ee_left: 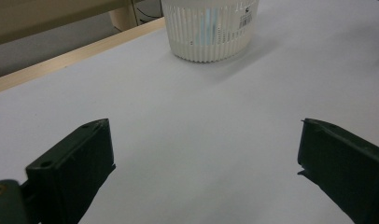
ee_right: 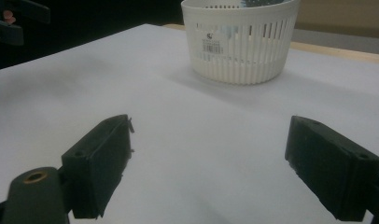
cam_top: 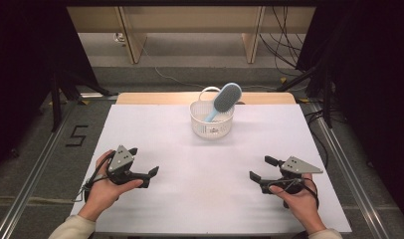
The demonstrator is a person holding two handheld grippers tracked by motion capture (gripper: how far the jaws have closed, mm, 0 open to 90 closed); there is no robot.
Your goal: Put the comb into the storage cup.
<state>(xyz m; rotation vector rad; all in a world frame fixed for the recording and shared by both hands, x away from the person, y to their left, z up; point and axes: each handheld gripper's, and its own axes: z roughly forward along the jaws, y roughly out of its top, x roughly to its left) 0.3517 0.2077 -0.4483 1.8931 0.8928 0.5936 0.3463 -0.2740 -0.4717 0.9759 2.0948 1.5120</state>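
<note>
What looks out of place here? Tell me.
Just the blue hairbrush: it stands handle-down in the white basket, tilted, its head sticking out over the far rim. Both grippers rest open and apart on the white table.

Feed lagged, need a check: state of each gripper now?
Left gripper: open, holding nothing, over the white table.
Right gripper: open, holding nothing.

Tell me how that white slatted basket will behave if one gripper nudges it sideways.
The basket looks like thin slotted plastic, so probably light; it would likely slide on the smooth white table rather than resist. The blue hairbrush leans out above its rim, so it may tip or shift toward that side. The thin wall may flex if squeezed.
</note>
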